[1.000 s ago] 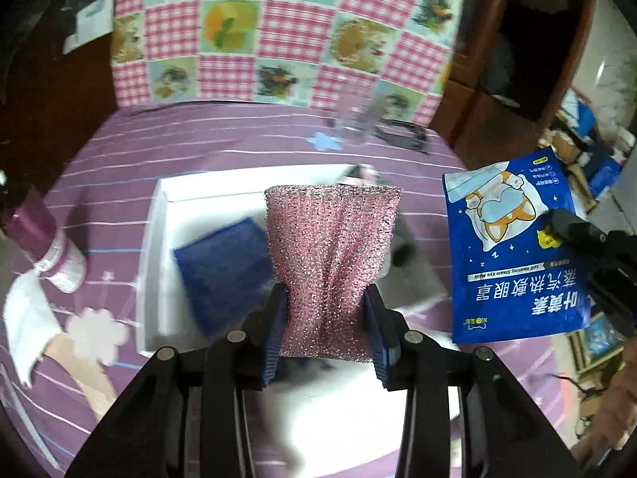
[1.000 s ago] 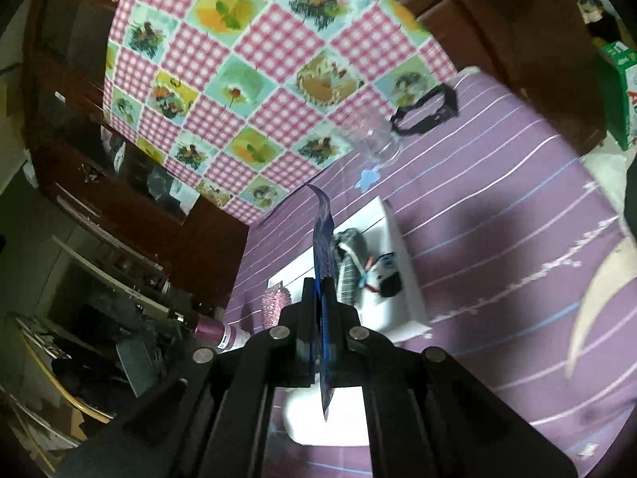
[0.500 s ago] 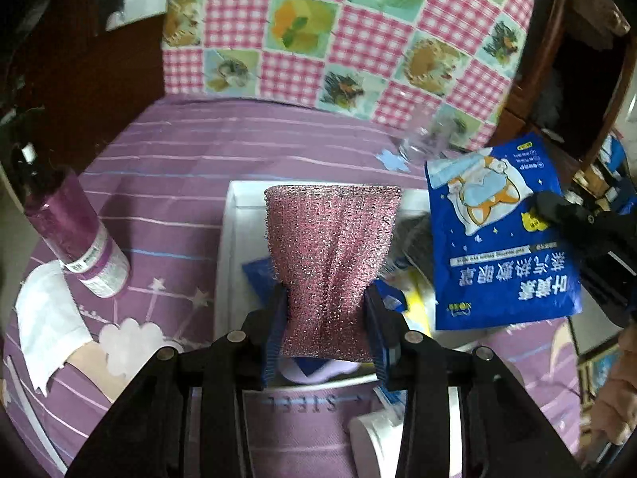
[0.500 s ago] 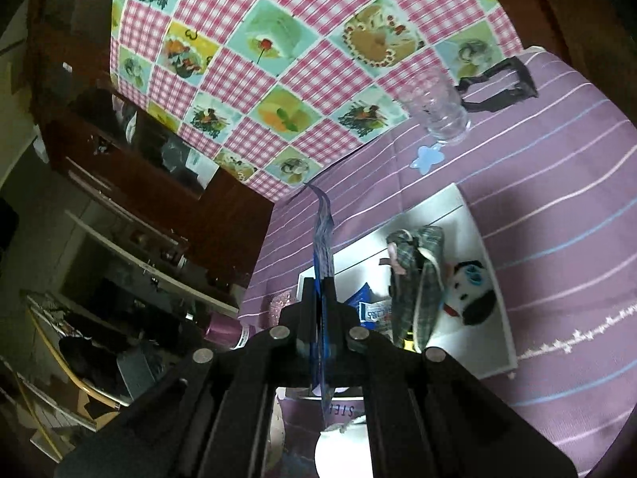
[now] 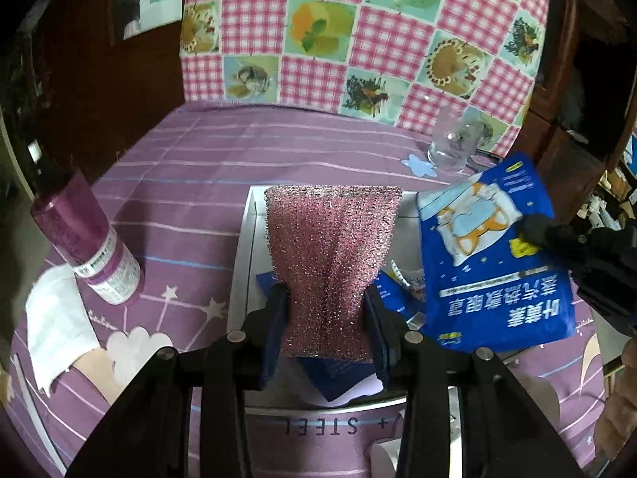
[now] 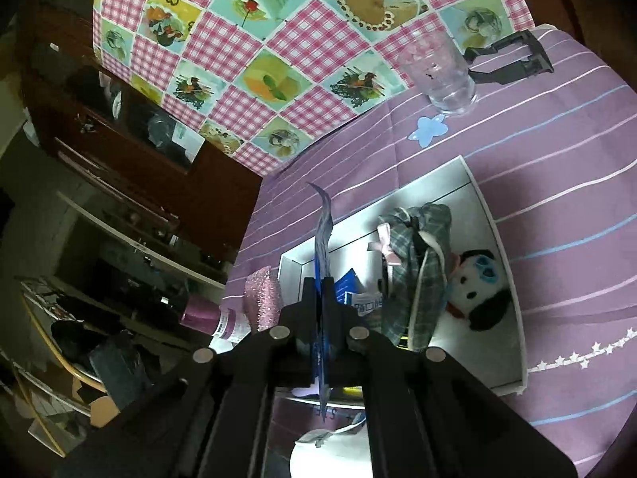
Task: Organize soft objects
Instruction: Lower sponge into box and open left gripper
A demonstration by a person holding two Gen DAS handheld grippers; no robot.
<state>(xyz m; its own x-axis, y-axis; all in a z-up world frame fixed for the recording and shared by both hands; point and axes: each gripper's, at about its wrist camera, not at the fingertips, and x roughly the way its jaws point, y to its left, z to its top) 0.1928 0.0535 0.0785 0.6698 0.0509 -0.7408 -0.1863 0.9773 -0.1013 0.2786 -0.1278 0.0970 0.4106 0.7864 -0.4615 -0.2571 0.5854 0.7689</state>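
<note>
— Above the white tray (image 5: 243,255), we log: left gripper (image 5: 326,320) clamping pink scouring sponge (image 5: 332,255), hiding contents.

— Right gripper (image 6: 323,310) pinching blue sachet (image 6: 323,247) edge-on; print unreadable; plush doll (image 6: 475,290) inside tray.

A purple striped cloth (image 5: 207,167) with star and cloud prints covers the surface. A pink checked cloth (image 5: 358,36) with food pictures hangs upright behind it, in the upper centre of the frame. A clear drinking glass (image 5: 452,145) stands upper right, beside a pale blue star print. A purple bottle (image 5: 89,253) with a white label stands at the left, leaning. White paper (image 5: 55,318) lies lower left of it. A black plastic frame (image 6: 513,57) lies beyond the glass. Dark wooden cabinets (image 6: 131,151) fill the left background.
</note>
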